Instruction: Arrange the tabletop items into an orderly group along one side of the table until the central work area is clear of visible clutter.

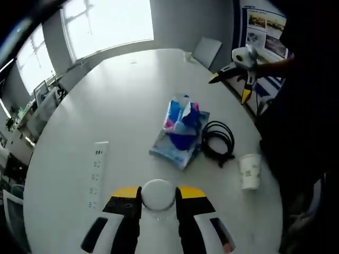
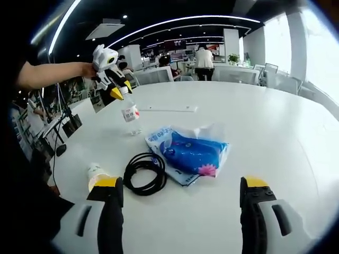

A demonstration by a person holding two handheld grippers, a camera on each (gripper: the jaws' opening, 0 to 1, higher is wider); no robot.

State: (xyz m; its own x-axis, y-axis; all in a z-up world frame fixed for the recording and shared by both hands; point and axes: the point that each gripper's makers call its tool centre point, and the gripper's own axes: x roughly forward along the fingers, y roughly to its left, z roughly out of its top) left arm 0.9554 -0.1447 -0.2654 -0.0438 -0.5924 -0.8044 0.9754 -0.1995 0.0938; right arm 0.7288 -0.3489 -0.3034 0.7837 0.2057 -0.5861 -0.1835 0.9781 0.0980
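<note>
My left gripper (image 1: pixel 158 190) is shut on a clear water bottle (image 1: pixel 158 197), whose top shows between the jaws. In the right gripper view the left gripper (image 2: pixel 119 89) holds that bottle (image 2: pixel 130 115) upright at the table's far left, its base at or just above the top. A blue tissue pack (image 1: pixel 180 129) (image 2: pixel 193 151) lies mid-table, with a black cable coil (image 1: pixel 217 140) (image 2: pixel 144 173) beside it. A paper cup (image 1: pixel 250 170) (image 2: pixel 96 174) lies on its side by the coil. My right gripper (image 2: pixel 181 197) stands open before the pack, holding nothing, and appears raised at the table edge (image 1: pixel 229 88).
A white power strip (image 1: pixel 96 172) (image 2: pixel 167 108) lies flat on the round white table (image 1: pixel 127 90) (image 2: pixel 286 132). A grey chair (image 1: pixel 206 51) stands at the table's rim, with windows behind. The person's dark-clothed body (image 1: pixel 302 121) borders the cup's side. More tables and people stand beyond.
</note>
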